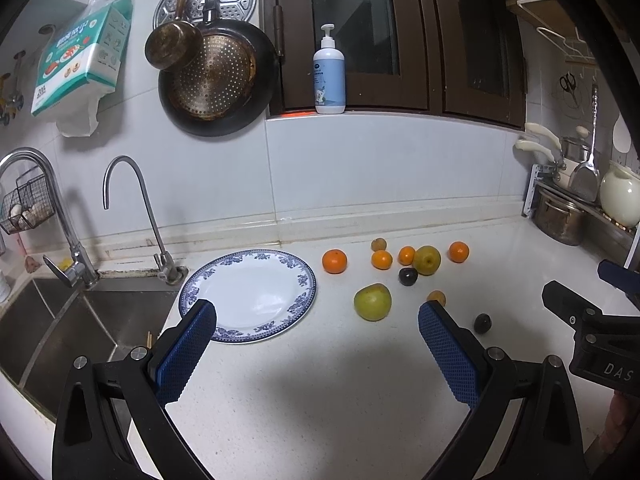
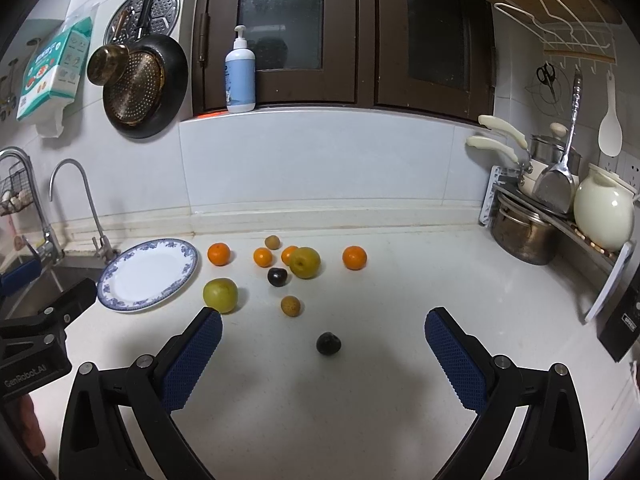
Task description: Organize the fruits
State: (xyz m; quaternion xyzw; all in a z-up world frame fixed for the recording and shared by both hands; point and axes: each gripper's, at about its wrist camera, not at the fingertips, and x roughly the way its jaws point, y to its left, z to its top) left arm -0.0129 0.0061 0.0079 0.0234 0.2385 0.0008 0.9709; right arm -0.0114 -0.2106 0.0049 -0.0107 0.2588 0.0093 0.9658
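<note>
A blue-rimmed white plate [image 1: 248, 294] [image 2: 148, 274] lies bare on the white counter beside the sink. Right of it are scattered several oranges [image 1: 334, 261] [image 2: 219, 254], two green apples [image 1: 372, 302] [image 2: 221, 295] [image 2: 305, 262], two dark plums [image 1: 483, 323] [image 2: 328, 343] [image 2: 277, 277] and small brown fruits [image 2: 290, 305]. My left gripper [image 1: 318, 312] hovers open above the counter, nothing between its blue pads. My right gripper [image 2: 323, 320] is open too, the near plum lying just ahead between its fingers. Each gripper's body shows at the other view's edge.
A steel sink [image 1: 60, 320] with two taps [image 1: 132, 208] sits left of the plate. Pots and a cream jar [image 2: 604, 210] fill a rack at the right. A soap bottle [image 1: 329, 76] stands on the window sill; pans [image 1: 216, 80] hang on the wall.
</note>
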